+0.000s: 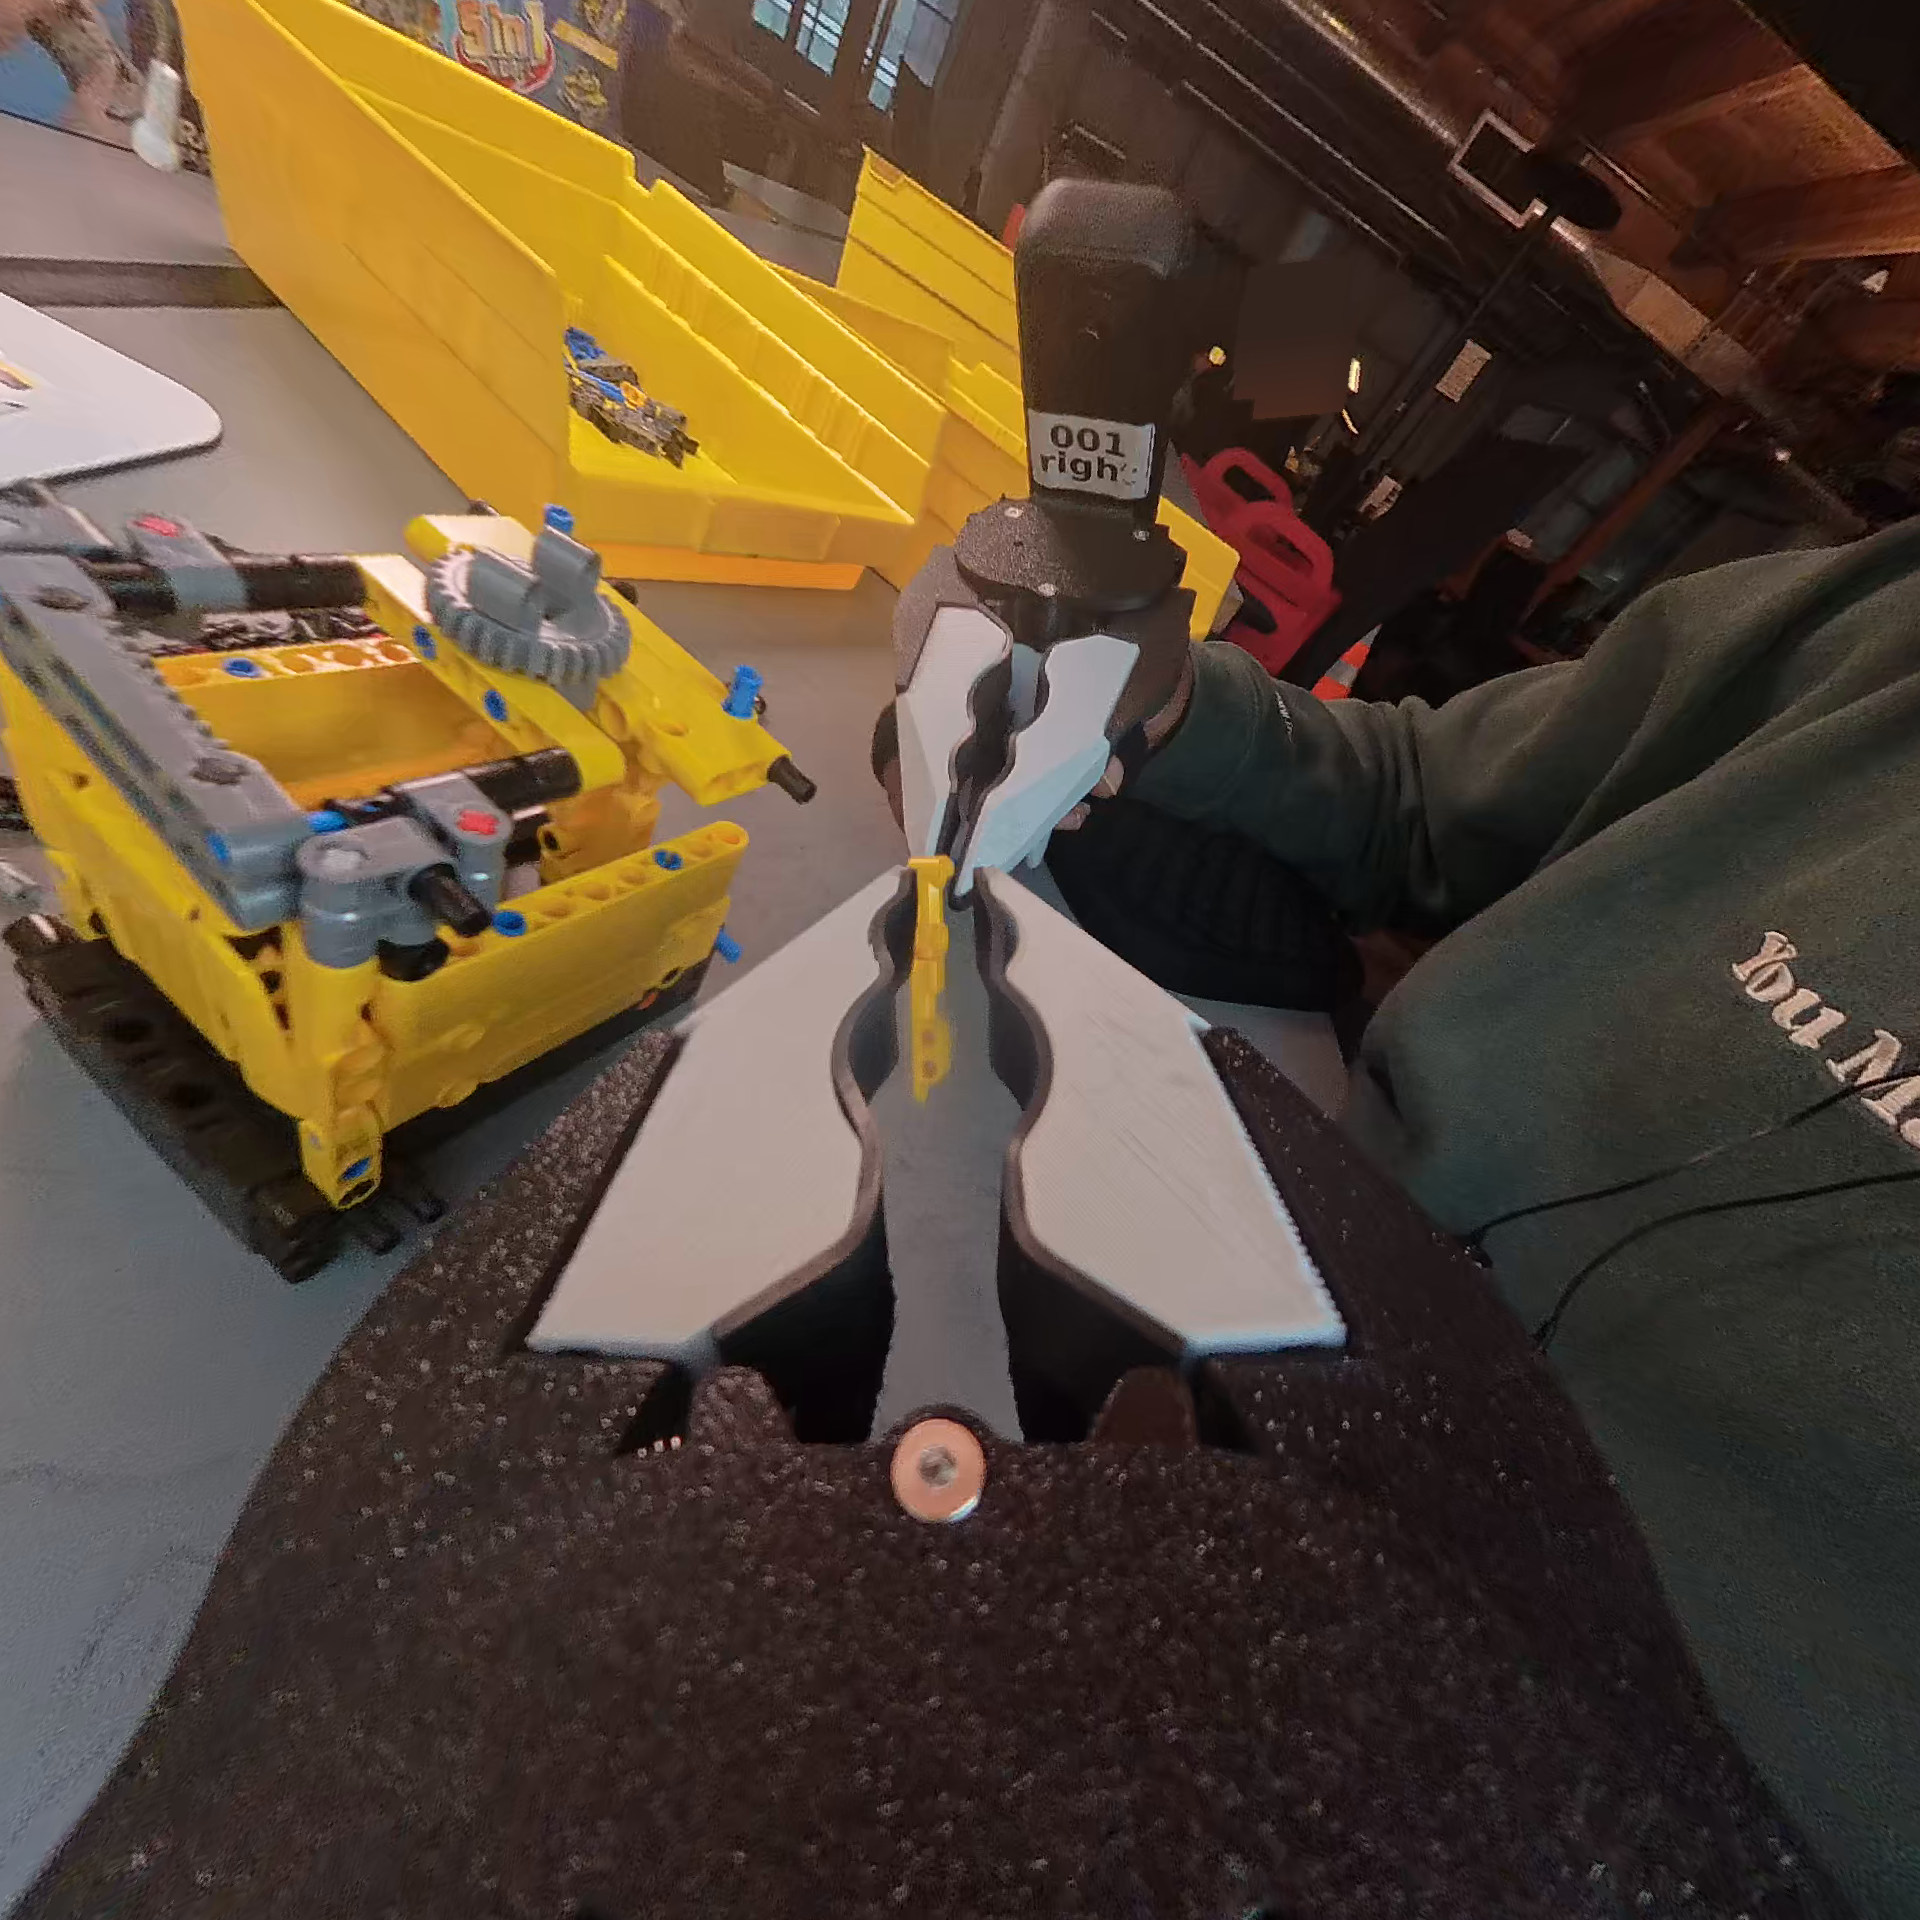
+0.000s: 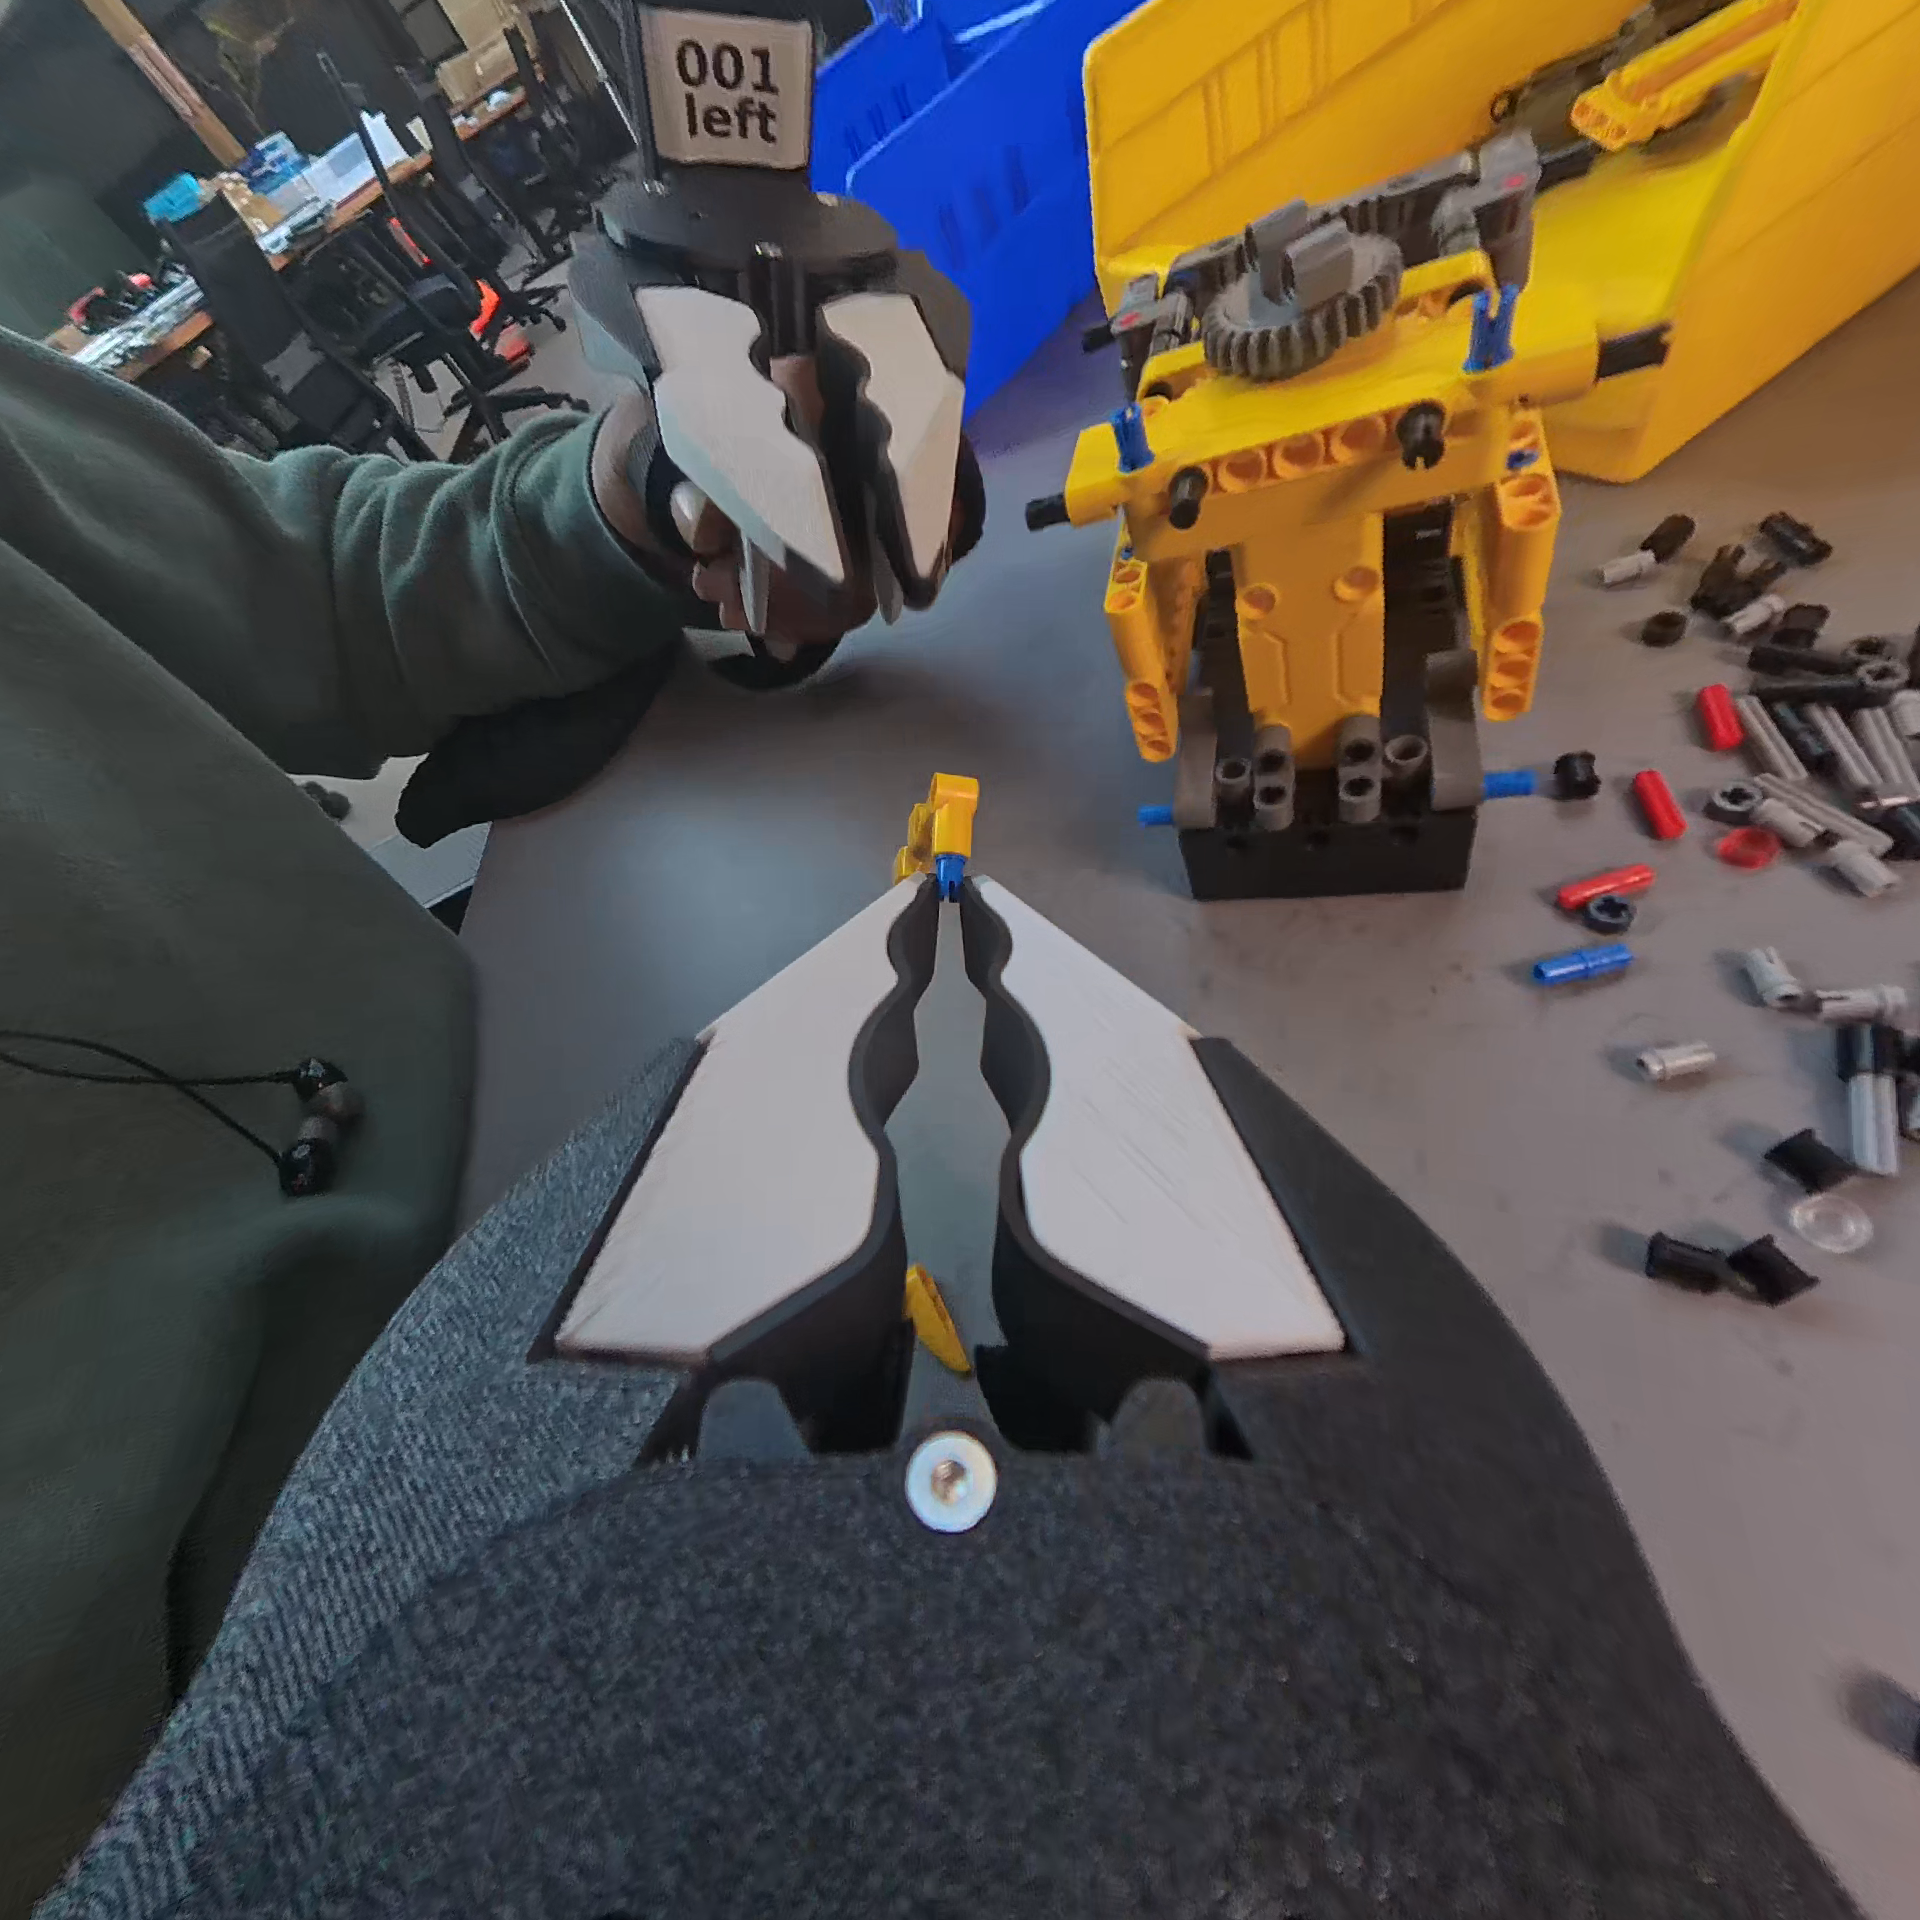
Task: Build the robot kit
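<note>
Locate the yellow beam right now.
The yellow beam sits between the fingertips of the right gripper, held above the grey table, left of the yellow model in the right wrist view.

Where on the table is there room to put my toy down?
Bare grey table lies between the green sleeve and the yellow model. It is crowded right of the model, where loose pieces are scattered, and behind it, by the yellow bins.

Yellow beam [image 1: 928,977], blue pin [image 2: 947,871], yellow-and-grey model [image 2: 1340,540], red, black, grey loose pieces [image 2: 1808,748].
</note>
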